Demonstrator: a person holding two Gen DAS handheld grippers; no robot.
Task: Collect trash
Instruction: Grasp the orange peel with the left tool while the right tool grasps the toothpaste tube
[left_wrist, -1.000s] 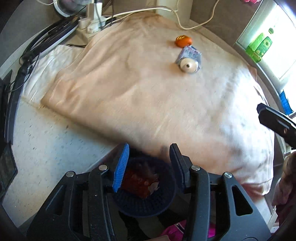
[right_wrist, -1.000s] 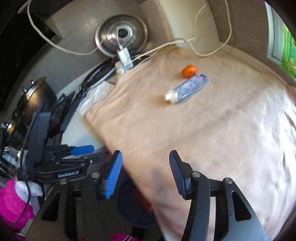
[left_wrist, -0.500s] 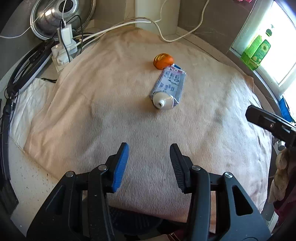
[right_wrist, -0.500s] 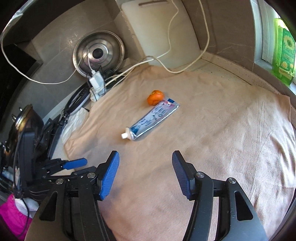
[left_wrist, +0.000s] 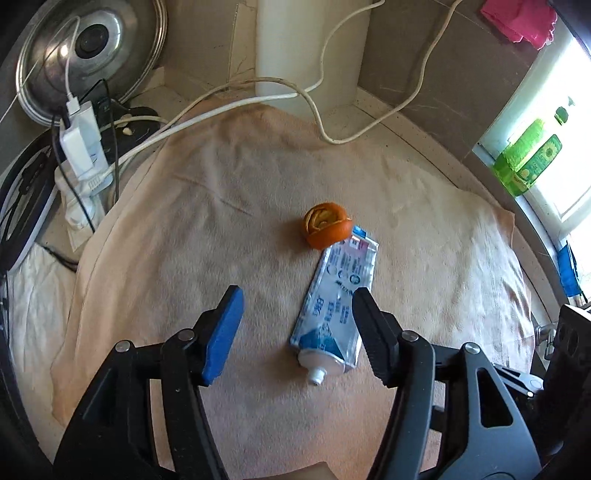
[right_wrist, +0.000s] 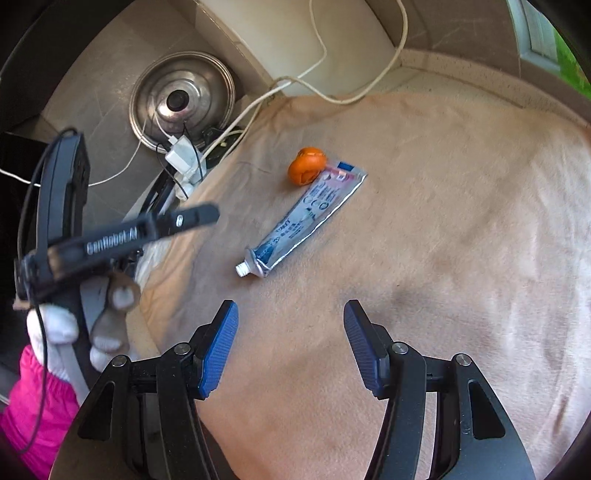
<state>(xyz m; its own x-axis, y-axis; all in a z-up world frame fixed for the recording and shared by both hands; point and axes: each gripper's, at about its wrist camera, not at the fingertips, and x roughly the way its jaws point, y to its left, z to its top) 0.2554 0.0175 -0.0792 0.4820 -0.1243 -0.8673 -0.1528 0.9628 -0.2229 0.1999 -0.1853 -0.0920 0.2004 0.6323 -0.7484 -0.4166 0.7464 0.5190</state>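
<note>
We still have the toothpaste tube (left_wrist: 334, 306) and orange peel (left_wrist: 325, 229) lying mid-frame on the towel (left_wrist: 184, 240); left gripper (left_wrist: 295, 328) jaws are opening, right gripper (right_wrist: 290, 345) jaws wide, both empty.

- The left gripper (left_wrist: 295, 317) has moved off the dark basket at the cloth's edge and in over the beige cloth (left_wrist: 192, 229).
- Its jaws are opening, with the toothpaste tube (left_wrist: 338, 306) now partly between them, untouched.
- The right gripper (right_wrist: 291, 332) has also come in over the cloth, nearer the tube.
</note>
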